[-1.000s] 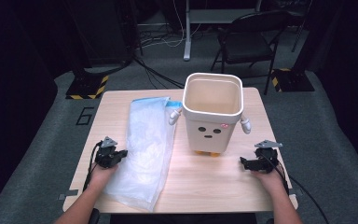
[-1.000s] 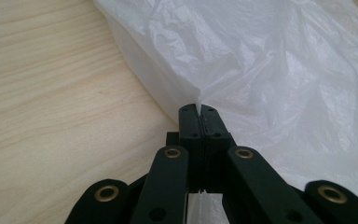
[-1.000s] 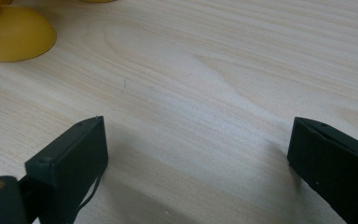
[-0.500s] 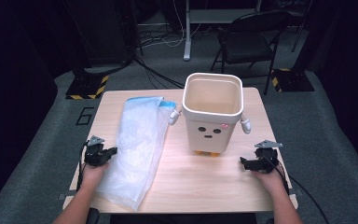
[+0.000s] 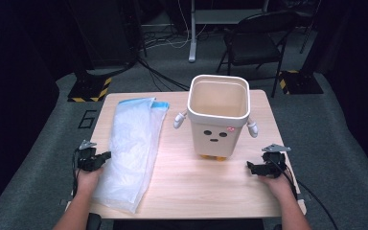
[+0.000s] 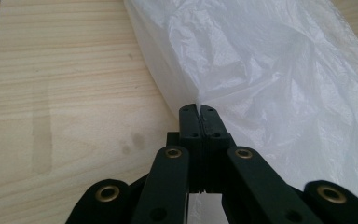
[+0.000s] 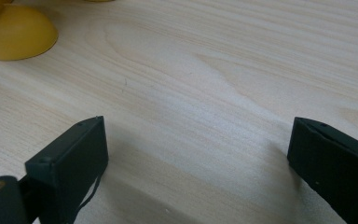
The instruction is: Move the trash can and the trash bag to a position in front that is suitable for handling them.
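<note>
Left hand-held gripper (image 6: 199, 108) pinches the edge of the thin, crinkled translucent plastic bag (image 5: 130, 148) lying flat on the worktop's (image 5: 191, 187) left half. Right hand-held gripper (image 5: 255, 168) rests released on bare woodgrain.

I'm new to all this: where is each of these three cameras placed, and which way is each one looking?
High view: sits above the person's edge of the table, looking forward and down; both forearms enter from below, with the left gripper and right gripper.
Left gripper view: rides on the left gripper, looking along jaws shut on the plastic bag.
Right gripper view: rides on the right gripper, looking along open jaws over bare wood, toward a yellow foot of the bin.
Shared: high and left gripper views both show the bag.
</note>
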`<state>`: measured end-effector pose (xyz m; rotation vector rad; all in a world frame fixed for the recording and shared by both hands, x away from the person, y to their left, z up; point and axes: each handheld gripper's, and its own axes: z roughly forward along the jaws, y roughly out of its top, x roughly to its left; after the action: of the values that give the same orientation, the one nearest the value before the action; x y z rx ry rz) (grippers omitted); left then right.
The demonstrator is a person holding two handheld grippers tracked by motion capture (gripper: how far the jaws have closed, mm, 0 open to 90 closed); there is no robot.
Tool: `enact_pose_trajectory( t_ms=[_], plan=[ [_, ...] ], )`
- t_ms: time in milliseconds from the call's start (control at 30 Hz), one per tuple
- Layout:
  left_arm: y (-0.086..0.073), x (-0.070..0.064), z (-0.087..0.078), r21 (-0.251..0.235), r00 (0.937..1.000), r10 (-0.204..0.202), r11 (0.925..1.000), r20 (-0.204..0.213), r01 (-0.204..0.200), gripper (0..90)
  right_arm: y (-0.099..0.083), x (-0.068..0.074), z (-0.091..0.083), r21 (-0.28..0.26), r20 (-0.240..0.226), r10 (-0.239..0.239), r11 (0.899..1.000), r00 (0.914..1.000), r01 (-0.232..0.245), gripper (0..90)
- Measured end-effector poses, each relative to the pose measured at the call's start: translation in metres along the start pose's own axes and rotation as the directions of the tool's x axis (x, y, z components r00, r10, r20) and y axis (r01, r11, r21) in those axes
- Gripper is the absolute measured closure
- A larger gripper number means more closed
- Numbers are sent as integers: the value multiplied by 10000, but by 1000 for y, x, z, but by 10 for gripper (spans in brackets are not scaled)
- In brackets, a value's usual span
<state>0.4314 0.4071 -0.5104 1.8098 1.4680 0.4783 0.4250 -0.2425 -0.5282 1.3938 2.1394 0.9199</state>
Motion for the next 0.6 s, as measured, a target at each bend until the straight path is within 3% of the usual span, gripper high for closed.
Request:
enact_pose_trajectory(
  t_ms=[167, 233, 400, 500, 600],
  plan=[
    [-1, 6, -3, 79, 9992, 104, 9999, -398, -101, 890, 0, 0, 0, -5, 3, -3, 10000, 10000, 3, 43],
    [-2, 9, -4, 89, 9988, -58, 9999, -481, 62, 890, 0, 0, 0, -4, 2, -1, 10000, 10000, 1, 43],
    [-4, 13, -5, 13, 9984, -353, 9994, -440, 354, 890, 0, 0, 0, -7, 6, 2, 10000, 10000, -2, 43],
    [-4, 12, -6, -111, 9984, -323, 9994, -460, 319, 882, 0, 0, 0, -8, 9, -2, 10000, 10000, 2, 43],
    [-3, 12, -8, -280, 9979, -404, 9988, -500, 390, 750, 0, 0, 0, -7, 9, -2, 10000, 10000, 2, 43]
  ],
)
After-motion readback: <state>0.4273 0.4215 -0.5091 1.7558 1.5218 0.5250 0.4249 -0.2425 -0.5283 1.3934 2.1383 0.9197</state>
